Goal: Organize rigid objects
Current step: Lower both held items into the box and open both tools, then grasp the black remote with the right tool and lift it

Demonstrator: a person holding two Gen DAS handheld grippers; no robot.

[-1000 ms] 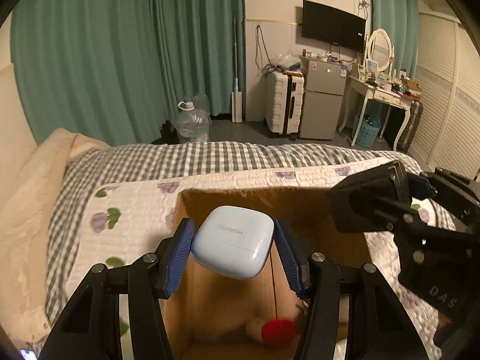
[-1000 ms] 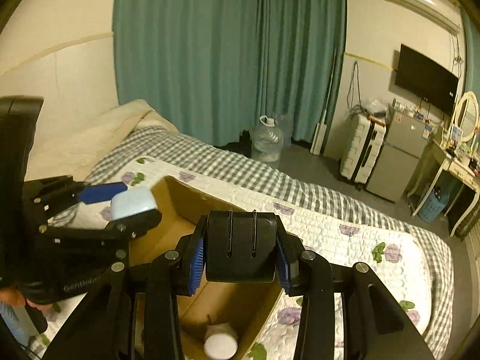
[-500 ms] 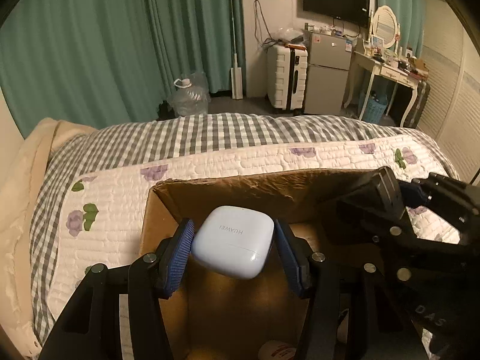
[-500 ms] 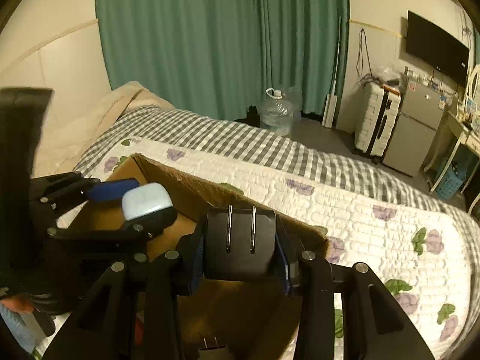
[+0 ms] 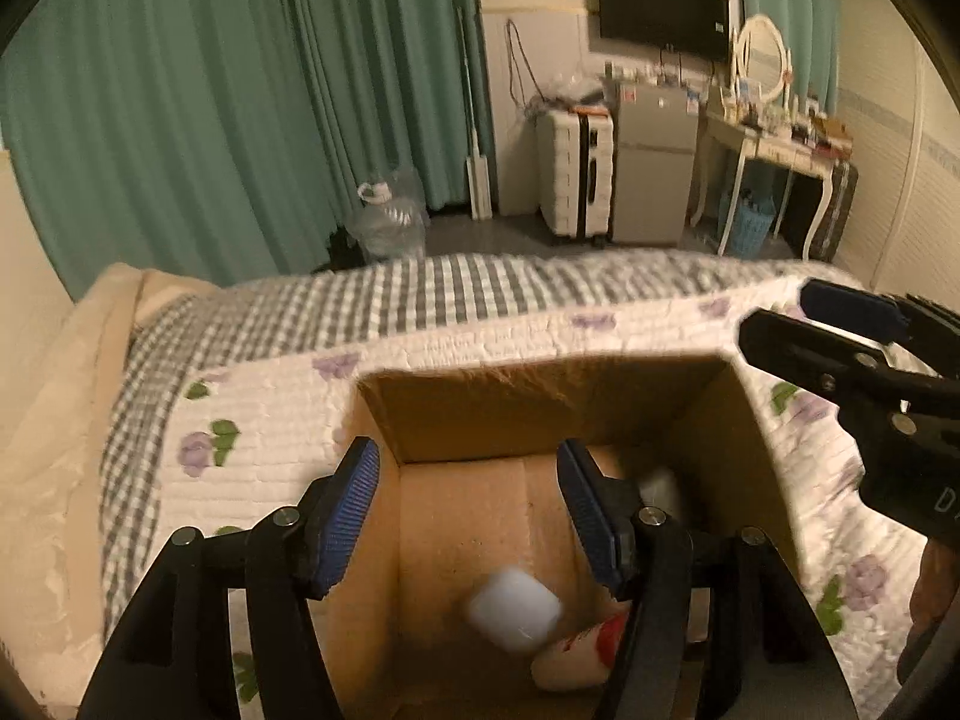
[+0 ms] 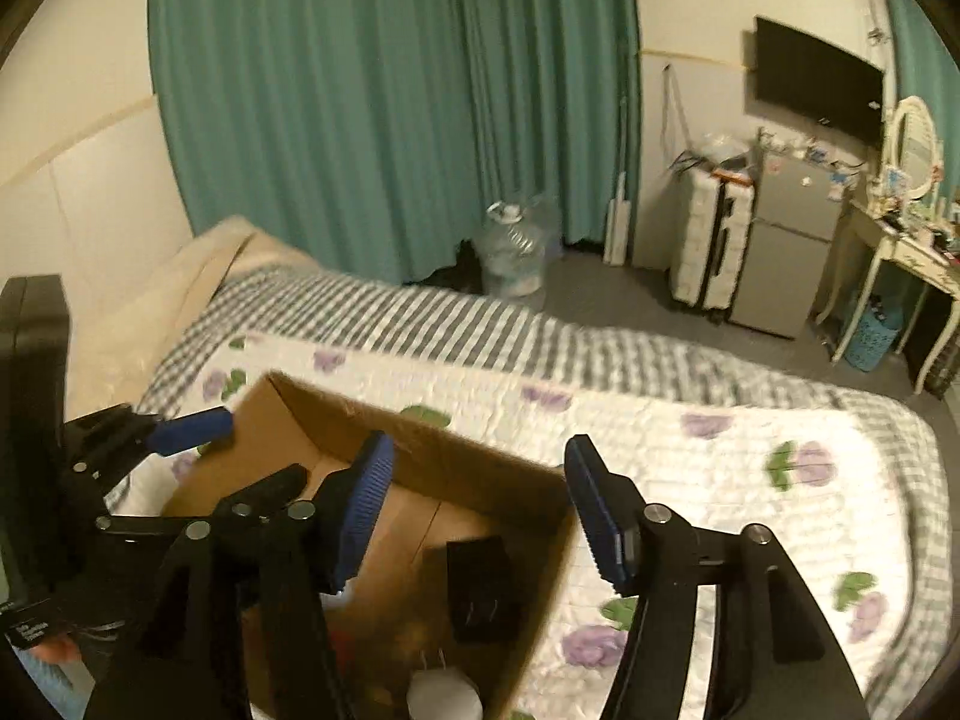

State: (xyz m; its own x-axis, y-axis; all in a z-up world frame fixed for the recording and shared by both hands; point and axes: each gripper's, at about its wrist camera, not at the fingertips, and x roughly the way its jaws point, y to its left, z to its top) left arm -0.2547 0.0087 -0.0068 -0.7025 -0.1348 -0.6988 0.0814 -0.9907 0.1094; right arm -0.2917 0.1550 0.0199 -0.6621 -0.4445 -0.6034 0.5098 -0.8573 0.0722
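An open cardboard box [image 5: 540,408] sits on the bed. My left gripper [image 5: 465,462] hangs over it with its jaws opening and nothing between them. Below it a pale blue earbud case [image 5: 513,609] shows blurred, loose inside the box. My right gripper [image 6: 479,450] is over the box's [image 6: 264,450] right part, jaws also opening and empty. A black charger plug [image 6: 480,588] lies loose beneath it in the box. Each view shows the other gripper's fingers [image 5: 840,303] [image 6: 192,429] at the side.
The box also holds a red-and-white item [image 5: 582,654] and a white plug adapter [image 6: 444,690]. The flowered quilt [image 6: 690,462] and checked blanket [image 5: 480,294] surround the box. Beyond the bed stand a water jug [image 6: 516,252], suitcase [image 5: 576,174] and small fridge [image 6: 786,240].
Both grippers have opened. The earbud case has left the left jaws and the black plug the right jaws, and both are now down in the box.
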